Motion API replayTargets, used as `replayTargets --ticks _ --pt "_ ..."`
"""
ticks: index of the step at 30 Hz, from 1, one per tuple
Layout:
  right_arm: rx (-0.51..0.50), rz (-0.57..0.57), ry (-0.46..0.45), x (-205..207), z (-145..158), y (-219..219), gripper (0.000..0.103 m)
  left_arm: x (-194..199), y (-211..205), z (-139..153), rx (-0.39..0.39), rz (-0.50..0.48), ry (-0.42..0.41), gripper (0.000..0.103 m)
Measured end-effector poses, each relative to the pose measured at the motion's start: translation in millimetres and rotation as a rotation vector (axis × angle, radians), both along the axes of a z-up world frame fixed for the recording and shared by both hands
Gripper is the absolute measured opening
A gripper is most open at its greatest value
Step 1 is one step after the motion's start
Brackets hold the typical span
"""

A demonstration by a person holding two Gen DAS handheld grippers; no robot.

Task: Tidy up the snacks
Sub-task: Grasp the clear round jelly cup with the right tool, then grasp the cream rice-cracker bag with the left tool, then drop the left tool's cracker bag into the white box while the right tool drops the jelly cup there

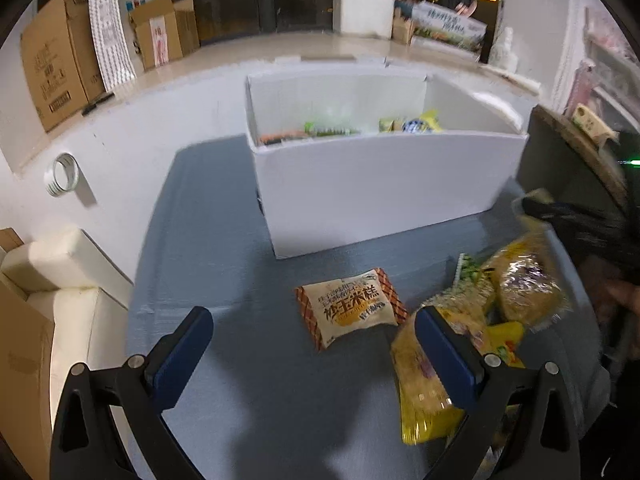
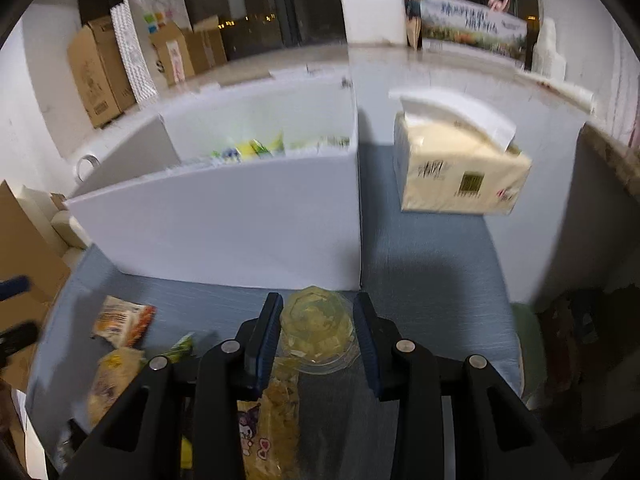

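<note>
Nearest in the right wrist view, the right hand-held gripper [image 2: 316, 336] has its blue-padded fingers closed onto a clear plastic cup of yellowish jelly [image 2: 317, 326], one pad against each side, held just above the blue-grey worktop [image 2: 432, 280]. Below and left of it lies a yellow packet with a cartoon print [image 2: 266, 424], and further left a loose heap of snack packets [image 2: 120, 344].

In the left wrist view, the left hand-held gripper [image 1: 314, 344] is spread wide with nothing between its fingers. Its right finger overlaps a yellow noodle-like packet [image 1: 420, 404] at the edge of a pile of yellow and green snack bags [image 1: 516, 292]. Between the fingers and a little beyond them, a cream rice-cake packet with orange checked ends [image 1: 350, 308] lies flat on the worktop, apart from the pile.

Beyond the packets stands an open white box [image 1: 380, 184], holding several green, yellow and blue snack packets [image 1: 412, 124] against its back wall. To the right of the box sits a cream tissue pack [image 2: 460, 160] with a sheet sticking out. Farthest back, brown cardboard cartons [image 1: 56, 56] stand on a pale ledge below a dark window.
</note>
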State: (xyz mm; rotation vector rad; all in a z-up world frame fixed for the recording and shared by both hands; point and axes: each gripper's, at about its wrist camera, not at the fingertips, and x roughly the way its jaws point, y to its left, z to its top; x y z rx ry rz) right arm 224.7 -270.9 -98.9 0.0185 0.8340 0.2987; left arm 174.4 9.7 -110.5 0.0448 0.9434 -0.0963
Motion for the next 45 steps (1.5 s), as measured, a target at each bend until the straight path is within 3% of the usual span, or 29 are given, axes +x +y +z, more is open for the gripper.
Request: replayTargets --ticks 5,13,16,18,19,25,34,40,45 --pt "0.021 0.009 -0.068 -31 27 2 0.040 31 -19 -31 0.040 0.013 0.076 0.103" --pt "0.046 0.014 -0.145 -60 55 -6 0.040 58 -28 -59 0.042 0.081 0.172 0.102" --pt "0.028 0.021 -0.156 -68 56 -3 0.040 61 -29 -64 0.012 0.077 0.186 0.080" --pt "0.039 0.024 -0.149 -70 55 -3 0.040 61 -29 -59 0.012 0.071 0.169 0.037" --pt "0.045 0.025 -0.145 -71 54 -3 0.040 61 -28 -57 0.007 0.062 0.170 0.024" --pt "0.058 0.039 -0.138 -75 50 3 0.040 48 -14 -51 -0.037 0.033 0.149 0.022" --pt "0.068 0.092 -0.136 -84 50 24 0.040 7 7 19 -0.142 -0.048 0.000 0.022" --pt "0.069 0.140 -0.152 -80 63 41 0.040 6 3 77 -0.142 -0.093 -0.102 0.022" --pt "0.070 0.171 -0.191 -51 93 52 0.040 35 -14 115 -0.083 -0.112 -0.170 0.022"
